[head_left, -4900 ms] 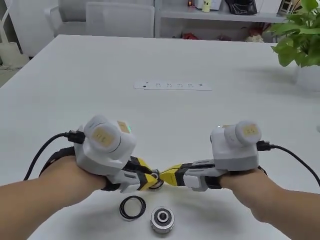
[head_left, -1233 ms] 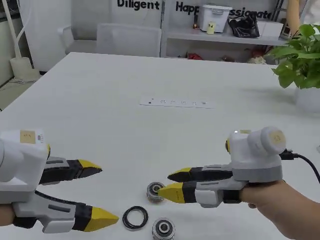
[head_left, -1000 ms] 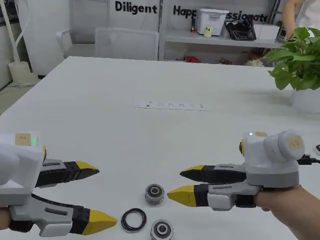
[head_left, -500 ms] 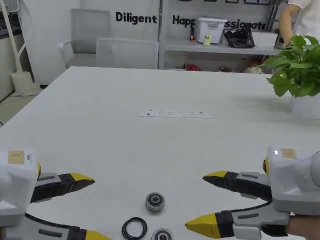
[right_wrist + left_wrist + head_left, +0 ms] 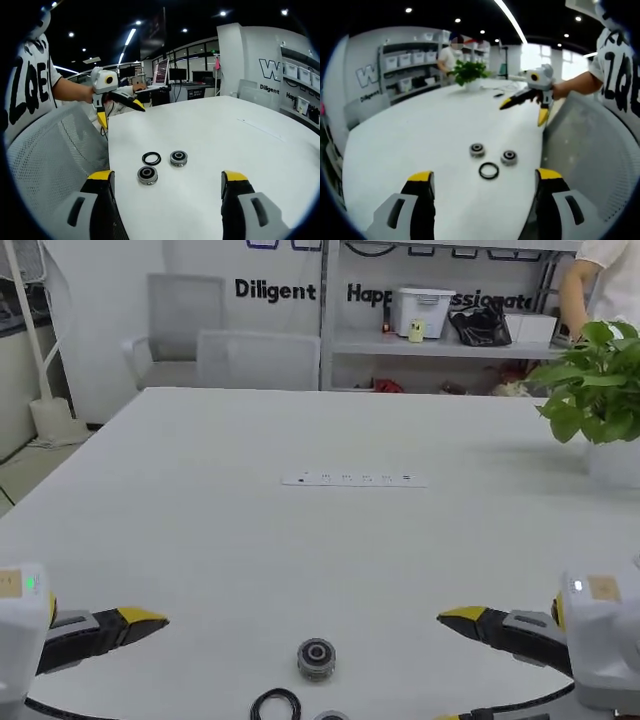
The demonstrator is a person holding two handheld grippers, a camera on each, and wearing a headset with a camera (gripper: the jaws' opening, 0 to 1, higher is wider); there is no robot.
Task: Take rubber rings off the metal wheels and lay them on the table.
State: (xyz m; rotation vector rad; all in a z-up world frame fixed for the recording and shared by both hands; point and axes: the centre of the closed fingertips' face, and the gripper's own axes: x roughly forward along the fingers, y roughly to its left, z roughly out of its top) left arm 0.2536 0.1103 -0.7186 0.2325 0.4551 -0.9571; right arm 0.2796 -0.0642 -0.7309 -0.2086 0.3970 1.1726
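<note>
Spanning the frame, a white table (image 5: 300,540) holds everything. The left gripper (image 5: 121,114) and right gripper (image 5: 167,176) hang apart, jaws spread wide, gripping nothing. Lower centre: two metal wheels (image 5: 178,158), and a loose rubber ring (image 5: 151,158) lying flat just beside them.

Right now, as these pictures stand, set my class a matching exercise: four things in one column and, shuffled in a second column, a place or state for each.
Things
1. rubber ring
2. power strip
3. potted plant
4. left hand-held gripper

Places or states
A. jaws wide apart, holding nothing
B. at the far right of the table
C. lying flat beside two metal wheels
D. white, lying across the middle of the table

Pairs: 1-C, 2-D, 3-B, 4-A.
</note>
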